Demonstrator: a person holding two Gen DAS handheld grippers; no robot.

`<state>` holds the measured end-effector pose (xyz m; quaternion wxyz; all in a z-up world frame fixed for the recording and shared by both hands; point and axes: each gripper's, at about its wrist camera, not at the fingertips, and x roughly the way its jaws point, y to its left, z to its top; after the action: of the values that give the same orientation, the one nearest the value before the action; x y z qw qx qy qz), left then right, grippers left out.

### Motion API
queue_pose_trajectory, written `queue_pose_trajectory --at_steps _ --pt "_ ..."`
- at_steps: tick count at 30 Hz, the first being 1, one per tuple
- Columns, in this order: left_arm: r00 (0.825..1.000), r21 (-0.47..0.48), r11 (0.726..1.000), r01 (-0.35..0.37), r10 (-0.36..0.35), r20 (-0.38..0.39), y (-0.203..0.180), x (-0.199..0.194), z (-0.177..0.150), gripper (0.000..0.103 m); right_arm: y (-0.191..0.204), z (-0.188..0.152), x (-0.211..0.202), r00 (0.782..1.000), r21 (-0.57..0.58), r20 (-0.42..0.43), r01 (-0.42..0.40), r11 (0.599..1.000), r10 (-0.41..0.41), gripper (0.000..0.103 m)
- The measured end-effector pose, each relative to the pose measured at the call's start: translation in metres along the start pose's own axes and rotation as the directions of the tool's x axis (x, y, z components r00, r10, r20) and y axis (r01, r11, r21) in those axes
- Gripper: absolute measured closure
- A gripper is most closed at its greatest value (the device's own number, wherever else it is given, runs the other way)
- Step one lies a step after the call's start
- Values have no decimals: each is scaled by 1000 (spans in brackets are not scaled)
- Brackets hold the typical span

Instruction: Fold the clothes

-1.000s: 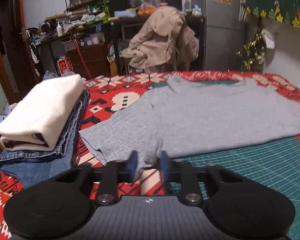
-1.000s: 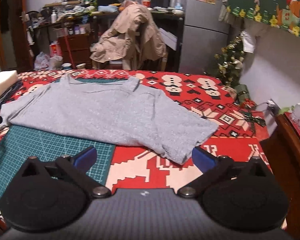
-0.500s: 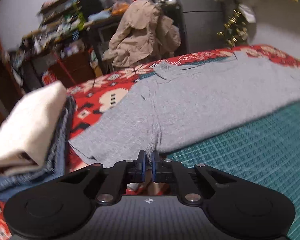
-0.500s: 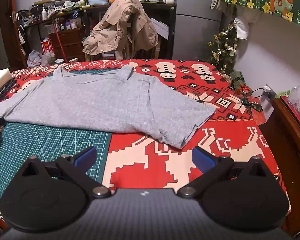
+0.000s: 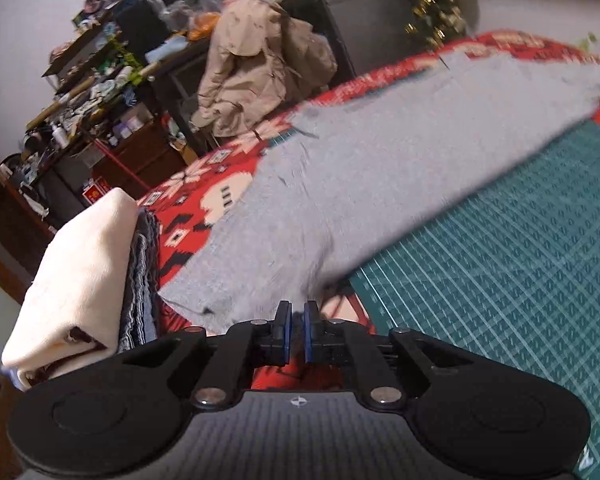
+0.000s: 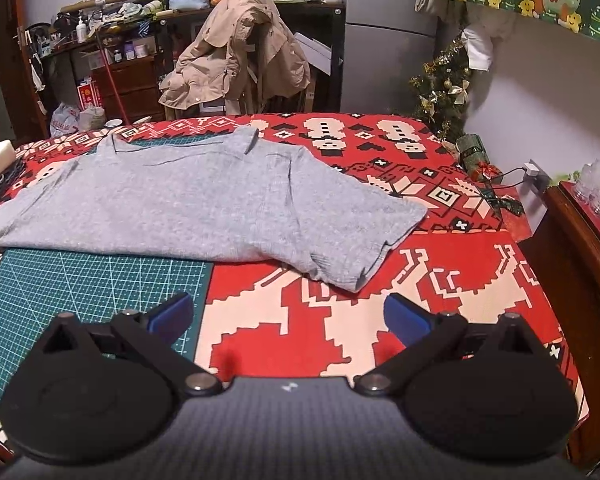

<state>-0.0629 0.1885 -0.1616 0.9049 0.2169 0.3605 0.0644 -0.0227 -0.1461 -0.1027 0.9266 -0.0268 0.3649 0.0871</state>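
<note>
A grey short-sleeved shirt [image 6: 188,204] lies spread across the red patterned cloth [image 6: 440,280] and the green cutting mat [image 6: 80,280]; it also shows in the left wrist view [image 5: 380,168]. My left gripper [image 5: 294,316] is shut on the near edge of the shirt's left sleeve and lifts it a little. My right gripper [image 6: 288,316] is wide open and empty, hovering near the table's front edge, short of the shirt's right sleeve [image 6: 348,256].
A stack of folded clothes [image 5: 80,264], cream on top of denim, stands at the left. A beige jacket [image 6: 236,64] hangs on a chair behind the table. A small Christmas tree [image 6: 444,92] and a wooden side table [image 6: 580,264] are at the right.
My left gripper closed on the sleeve edge and has tilted and lifted, pulling the fabric. My right gripper stayed open and drew back slightly.
</note>
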Motion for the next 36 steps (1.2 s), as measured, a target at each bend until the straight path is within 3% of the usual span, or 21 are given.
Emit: queue_pose_trajectory --at_steps 3,6,8,9,12,20,27,33,35,36 --pt "1000 16 1000 -10 10 -9 1 -4 -2 93 -2 -1 2 1000 14 -5 -3 1000 3 1" --pt "1000 11 1000 -22 22 -8 4 -5 -4 81 -4 -3 3 1000 25 -8 -7 1000 8 1" --pt "1000 7 1000 -21 21 -7 5 -5 -4 81 -5 -3 4 1000 32 -10 -10 999 11 1" --pt "1000 2 1000 -15 15 -7 5 -5 -4 81 -5 -4 5 1000 35 -11 -12 999 12 1" --pt "1000 -16 1000 10 -10 -21 8 -2 -4 100 -5 -5 6 1000 38 -11 -15 999 16 1" --pt "999 53 998 -40 41 -31 11 -8 -10 101 -8 -5 7 1000 44 -8 -12 999 12 1" --pt "998 78 996 -35 40 -51 6 -5 -12 100 -12 -2 11 1000 42 24 -10 999 9 3" --pt "998 16 1000 -5 6 -55 14 -8 -8 95 -18 5 29 999 24 16 -38 999 37 45" --pt "999 -33 999 5 -7 -52 21 -11 -7 95 -19 8 37 999 11 14 -41 999 41 69" --pt "999 -58 998 10 -13 -52 24 -13 -6 95 -19 11 41 999 10 15 -41 999 41 69"
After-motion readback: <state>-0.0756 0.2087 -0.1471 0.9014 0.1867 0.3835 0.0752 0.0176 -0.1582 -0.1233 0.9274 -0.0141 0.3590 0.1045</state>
